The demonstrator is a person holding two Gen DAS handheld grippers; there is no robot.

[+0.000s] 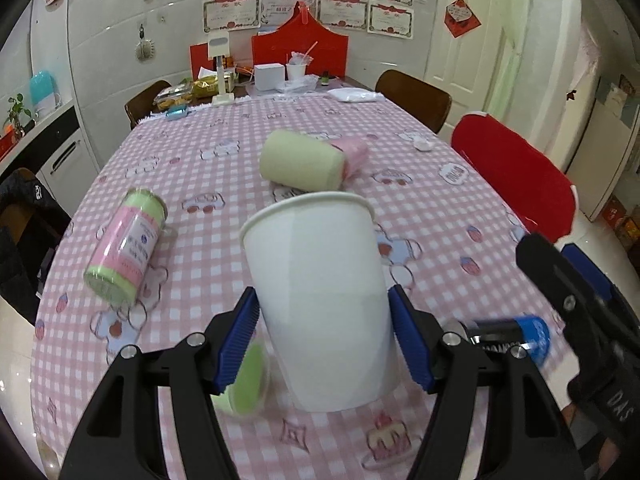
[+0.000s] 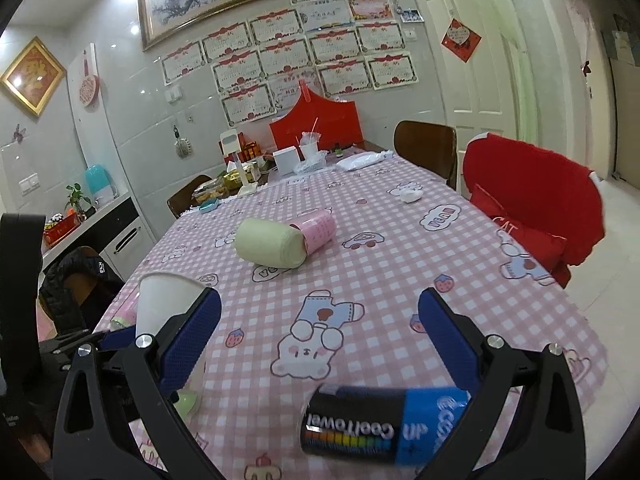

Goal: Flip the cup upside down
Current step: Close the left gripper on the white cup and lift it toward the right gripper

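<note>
Your left gripper (image 1: 323, 336) pinches the white paper cup (image 1: 316, 292), rim up, tilted. Your right gripper (image 2: 320, 340) is spread wide, a black-and-blue can (image 2: 380, 424) lying just below it.

The black-and-blue can (image 2: 384, 424) reads "CoolTowel"; the red cushion (image 2: 520, 236) reads "CAT"; the right gripper (image 1: 616, 404) bears "DAS".

left gripper (image 1: 323, 340) clamped, right gripper (image 2: 320, 336) agape

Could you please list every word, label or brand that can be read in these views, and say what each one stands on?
"CoolTowel", upside down: black and blue can.
"CAT": red cushion.
"DAS": right gripper body.
Wall certificates, pink and green roll label, tablecloth badges: too blurred or small to read.
</note>
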